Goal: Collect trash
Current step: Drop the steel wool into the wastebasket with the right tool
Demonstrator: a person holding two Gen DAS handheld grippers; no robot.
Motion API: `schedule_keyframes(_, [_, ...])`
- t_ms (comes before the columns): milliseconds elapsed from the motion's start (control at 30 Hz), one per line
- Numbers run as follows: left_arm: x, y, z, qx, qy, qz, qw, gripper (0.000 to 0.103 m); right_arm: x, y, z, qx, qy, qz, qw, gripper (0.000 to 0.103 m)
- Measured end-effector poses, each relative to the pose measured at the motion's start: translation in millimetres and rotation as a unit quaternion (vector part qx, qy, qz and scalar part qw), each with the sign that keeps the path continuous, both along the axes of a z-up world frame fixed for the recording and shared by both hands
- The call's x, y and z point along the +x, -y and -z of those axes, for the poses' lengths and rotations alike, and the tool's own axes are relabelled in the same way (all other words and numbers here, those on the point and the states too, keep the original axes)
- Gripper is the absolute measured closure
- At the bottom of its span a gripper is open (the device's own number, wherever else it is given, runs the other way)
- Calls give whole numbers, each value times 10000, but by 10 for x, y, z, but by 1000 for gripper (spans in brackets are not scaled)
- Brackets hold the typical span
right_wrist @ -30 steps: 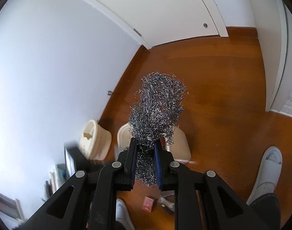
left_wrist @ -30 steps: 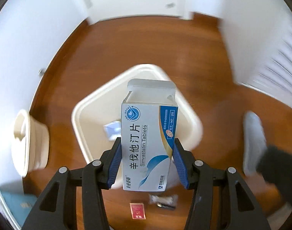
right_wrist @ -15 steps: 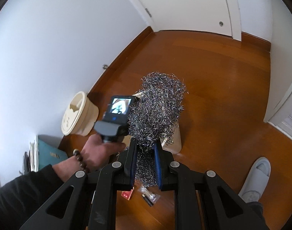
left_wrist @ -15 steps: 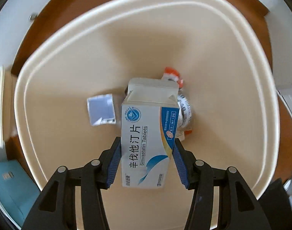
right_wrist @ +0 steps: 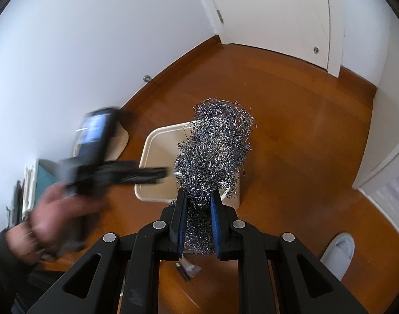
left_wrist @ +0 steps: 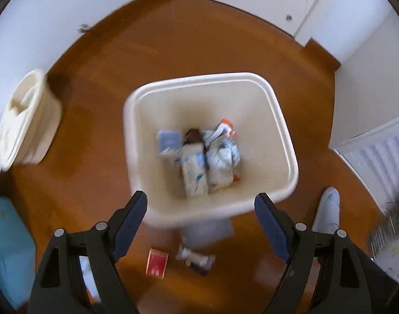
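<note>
One cream bin (left_wrist: 275, 110) sits on the wood floor, with roughly four or five blurry packets and boxes (left_wrist: 196, 157) already in it. The left gripper (left_wrist: 200, 209) hangs over it, jaws wide apart and empty. The right gripper (right_wrist: 198, 225) is clamped on one steel-wool wad (right_wrist: 215, 151), held above the bin's edge, not dropped yet. Still on the floor: one red card (left_wrist: 157, 263) and one small wrapper (left_wrist: 196, 259).

Glossy orange-brown wood floor (left_wrist: 204, 44) with matching baseboard (right_wrist: 173, 60). Plain white walls (right_wrist: 81, 39) all round. White door (right_wrist: 272, 10) at the far side, small round stopper low on it (hinge on its left edge). White louvered panel (left_wrist: 377, 162) at right. Teal box (left_wrist: 8, 248) against the left wall. Soft, even daylight.
</note>
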State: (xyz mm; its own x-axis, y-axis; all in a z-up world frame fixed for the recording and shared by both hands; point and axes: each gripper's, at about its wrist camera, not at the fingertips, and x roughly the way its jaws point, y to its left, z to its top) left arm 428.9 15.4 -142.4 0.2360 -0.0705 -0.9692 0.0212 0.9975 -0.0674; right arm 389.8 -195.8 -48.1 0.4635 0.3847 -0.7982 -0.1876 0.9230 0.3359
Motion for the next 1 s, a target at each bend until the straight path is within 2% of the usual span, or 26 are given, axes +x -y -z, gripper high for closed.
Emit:
schedule_keyframes(100, [-568, -315, -127, -77, -103, -448, 9989, 19, -27, -83, 11, -30, 50, -114, 9999, 86])
schedule_keyframes(167, [-901, -550, -113, -473, -193, -887, 9947, 19, -31, -174, 27, -90, 77, -203, 9997, 86])
schedule_keyframes(233, [-1121, -712, -81, -757, -143, -1149, 9904, 19, 52, -304, 67, -295, 100, -314, 9990, 86])
schedule_keyframes(367, [-1212, -923, -65, -828, -196, -1316, 9876, 19, 483, -705, 270, -546, -86, -561, 9969, 86])
schedule_keyframes(467, [-1129, -1083, -44, -932, -263, -1364, 9859, 19, 1005, -1073, 709, -710, -606, -810, 9923, 84])
schedule_keyframes(500, [-1120, -1145, -78, -1035, -280, -1434, 9838, 19, 1240, -1196, 1012, -703, -1039, -819, 9887, 83])
schedule_keyframes(567, [-1096, -1286, -147, -1151, -241, -1570, 9806, 19, 1523, -1327, 1446, -862, -1602, -695, 9809, 79])
schedule_keyframes(600, [-1069, -1340, -130, -1084, -193, -1597, 9810, 19, 1646, -1395, 1635, -1062, -1766, -677, 9762, 77])
schedule_keyframes(700, [-1041, -1483, 71, -729, -276, -1710, 9822, 19, 1865, -1505, 1946, -1485, -1947, -707, 9670, 74])
schedule_keyframes(733, [-1047, -1533, 215, -687, -396, -1781, 9808, 19, 1893, -1508, 1948, -1471, -1921, -673, 9680, 69])
schedule_keyframes(833, [-1100, -1563, 681, -342, -793, -1689, 9818, 19, 1801, -1562, 1742, -1483, -1368, -996, 9744, 33])
schedule_keyframes(867, [-1131, -1533, 882, -150, -967, -1543, 9832, 19, 1699, -1603, 1628, -1543, -1092, -1275, 9737, 29])
schedule_keyframes(900, [-1176, -1469, 1095, 1, -1144, -1319, 9846, 19, 1603, -1646, 1515, -1568, -856, -1535, 9719, 29])
schedule_keyframes(933, [-1217, -1379, 1286, 117, -1251, -1028, 9867, 19, 1414, -1691, 1352, -1464, -502, -2045, 9666, 28])
schedule_keyframes(1000, [-1298, -1162, 1639, 351, -1408, -313, 9889, 19, 1035, -1764, 1157, -1229, -131, -3059, 9440, 25])
